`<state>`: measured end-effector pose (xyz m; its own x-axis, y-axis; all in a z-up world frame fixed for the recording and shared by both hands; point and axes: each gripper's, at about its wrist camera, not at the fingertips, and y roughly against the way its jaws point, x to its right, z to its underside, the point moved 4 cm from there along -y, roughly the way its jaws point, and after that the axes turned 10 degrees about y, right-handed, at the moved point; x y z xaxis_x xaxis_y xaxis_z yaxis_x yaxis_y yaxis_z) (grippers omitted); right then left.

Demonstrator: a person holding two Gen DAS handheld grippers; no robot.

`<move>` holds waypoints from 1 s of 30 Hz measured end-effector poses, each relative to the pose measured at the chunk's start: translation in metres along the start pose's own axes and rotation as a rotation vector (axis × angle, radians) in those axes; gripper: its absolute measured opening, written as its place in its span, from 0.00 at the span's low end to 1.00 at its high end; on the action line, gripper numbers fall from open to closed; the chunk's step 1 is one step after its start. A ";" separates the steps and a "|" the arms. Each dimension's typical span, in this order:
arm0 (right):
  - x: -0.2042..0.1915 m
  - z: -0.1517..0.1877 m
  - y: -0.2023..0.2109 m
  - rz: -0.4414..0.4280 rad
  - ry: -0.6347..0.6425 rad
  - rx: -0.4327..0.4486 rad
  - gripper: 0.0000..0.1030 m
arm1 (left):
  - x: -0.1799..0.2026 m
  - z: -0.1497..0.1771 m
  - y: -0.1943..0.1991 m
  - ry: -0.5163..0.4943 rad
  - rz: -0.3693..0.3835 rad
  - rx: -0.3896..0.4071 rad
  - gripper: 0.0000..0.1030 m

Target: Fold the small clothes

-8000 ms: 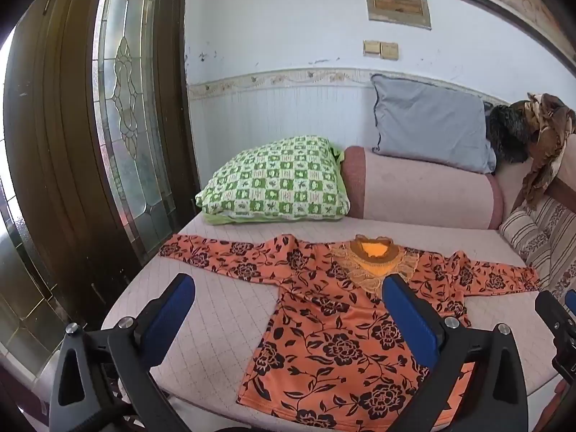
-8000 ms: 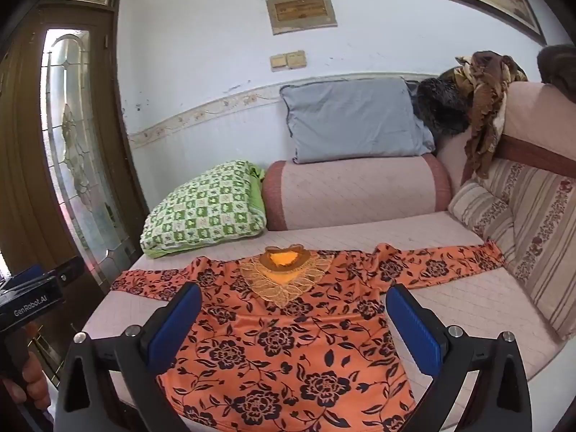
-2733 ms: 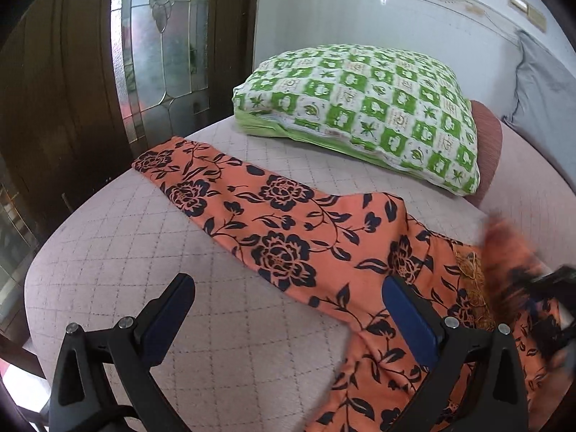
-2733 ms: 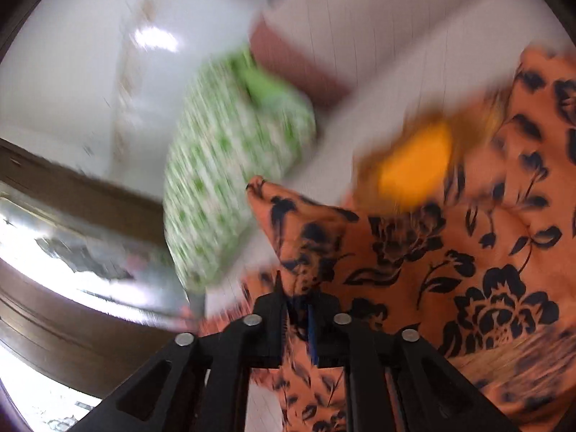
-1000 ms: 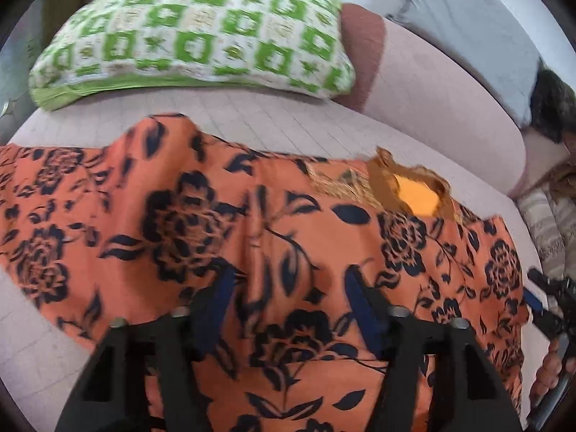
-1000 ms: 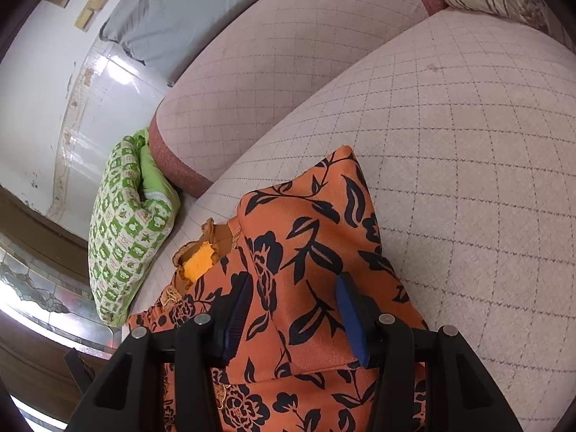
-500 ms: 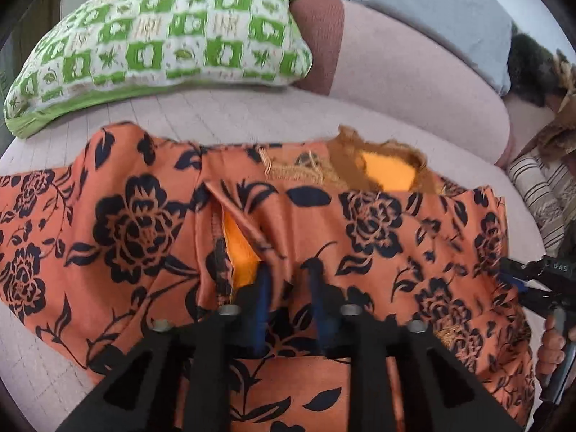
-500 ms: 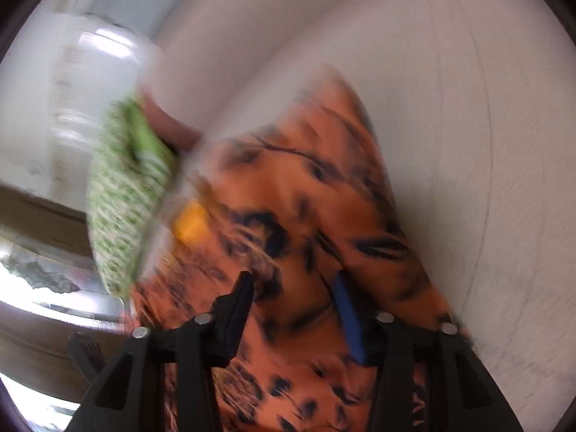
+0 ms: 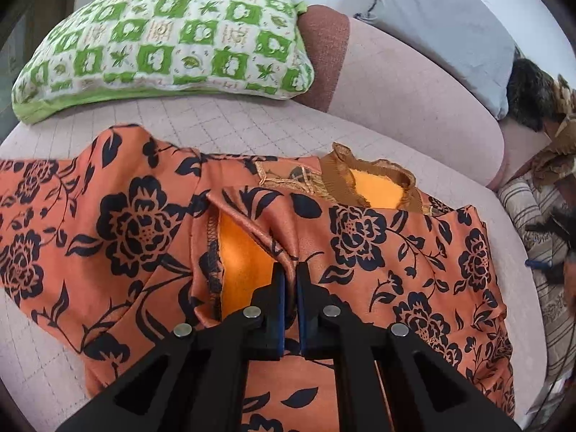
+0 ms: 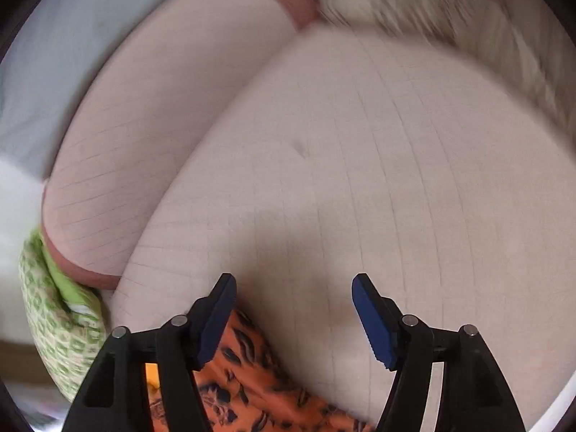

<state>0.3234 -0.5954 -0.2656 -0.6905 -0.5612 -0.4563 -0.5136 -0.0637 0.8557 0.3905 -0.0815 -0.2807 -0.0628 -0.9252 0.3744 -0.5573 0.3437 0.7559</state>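
Note:
An orange blouse with black flowers (image 9: 378,252) lies on the pink quilted sofa seat (image 9: 252,126), its brown-trimmed neck opening (image 9: 374,187) toward the backrest. Both sleeves are folded in over the body. My left gripper (image 9: 291,270) is shut on a fold of the left sleeve over the blouse's middle, showing the plain orange inside. My right gripper (image 10: 293,288) is open and empty over bare seat (image 10: 360,180), with the blouse's edge (image 10: 252,378) under its left finger. The right wrist view is blurred.
A green-and-white checked pillow (image 9: 172,36) lies at the back left. A grey pillow (image 9: 442,25) leans on the pink bolster (image 9: 414,100). Striped cushions (image 9: 532,216) and a brown cloth (image 9: 554,133) sit at the right, beside the other hand.
My left gripper has shut on the sleeve fold. My right gripper has opened wider, let go of the right sleeve and swung away over the bare seat.

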 end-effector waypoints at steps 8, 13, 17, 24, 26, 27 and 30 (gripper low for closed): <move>-0.032 0.139 0.015 -0.308 0.326 0.043 0.64 | -0.019 -0.014 0.038 0.021 -0.041 0.111 0.05; -0.078 0.201 -0.005 -0.364 0.499 0.030 0.64 | -0.061 -0.026 0.070 0.102 -0.026 0.167 0.18; -0.111 0.235 -0.011 -0.395 0.612 0.018 0.64 | -0.122 -0.035 0.086 0.230 -0.075 0.177 0.75; -0.121 0.242 -0.054 -0.409 0.570 -0.065 0.63 | -0.271 -0.040 0.131 0.616 -0.253 0.255 0.75; -0.117 0.240 -0.060 -0.403 0.568 -0.067 0.62 | -0.310 -0.040 0.130 0.746 -0.255 0.237 0.75; -0.119 0.240 -0.058 -0.400 0.575 -0.064 0.62 | -0.324 -0.040 0.128 0.785 -0.254 0.231 0.75; -0.124 0.242 -0.056 -0.412 0.584 -0.068 0.62 | -0.362 -0.055 0.117 0.874 -0.204 0.204 0.75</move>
<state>0.3139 -0.3225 -0.3160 -0.0522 -0.8294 -0.5562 -0.6275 -0.4061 0.6644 0.3934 0.3025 -0.2989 0.6544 -0.4853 0.5799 -0.6293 0.0758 0.7735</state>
